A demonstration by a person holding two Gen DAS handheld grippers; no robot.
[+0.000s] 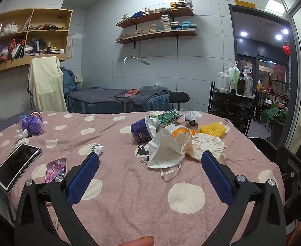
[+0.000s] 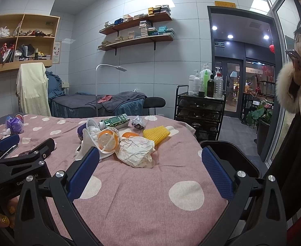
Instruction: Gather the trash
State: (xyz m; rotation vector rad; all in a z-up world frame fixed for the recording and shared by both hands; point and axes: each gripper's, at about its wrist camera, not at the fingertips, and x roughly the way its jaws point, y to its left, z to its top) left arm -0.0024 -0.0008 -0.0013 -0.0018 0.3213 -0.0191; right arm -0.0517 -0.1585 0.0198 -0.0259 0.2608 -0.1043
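A heap of rubbish sits toward the far right corner of the pink, white-spotted bedspread (image 1: 130,184): a crumpled sheet of cream wrapping paper (image 2: 136,150), a folded white face mask (image 1: 164,151) with its ear loops trailing toward the near edge, a clear plastic cup with an orange lid (image 2: 107,139), a tipped purple paper tub (image 1: 141,128), a green drink carton (image 2: 114,122) lying with its long axis roughly parallel to the far edge, and a yellow foam fruit net (image 2: 156,134). The paper lies nearest the near edge on the heap's right side; the mask lies nearest on its left.

The right gripper (image 2: 150,160) hovers over the near part of the bedspread, jaws spread wide and empty, and the crumpled paper lies just ahead of and between its blue pads. The left gripper (image 1: 150,160), equally wide and empty, faces the mask, which lies between and just beyond its fingertips. Each tool thus appears to have its own first target; the paper looks the closer reach for the right.

Away from the heap, a small white paper wad (image 1: 96,148) lies beside the left fingertip, and a purple wrapper bundle (image 1: 31,124) rests near the far left corner. A tablet (image 1: 17,166) and a smartphone (image 1: 55,169) lie by the left edge. A black bin (image 2: 230,155) appears just off the right edge.
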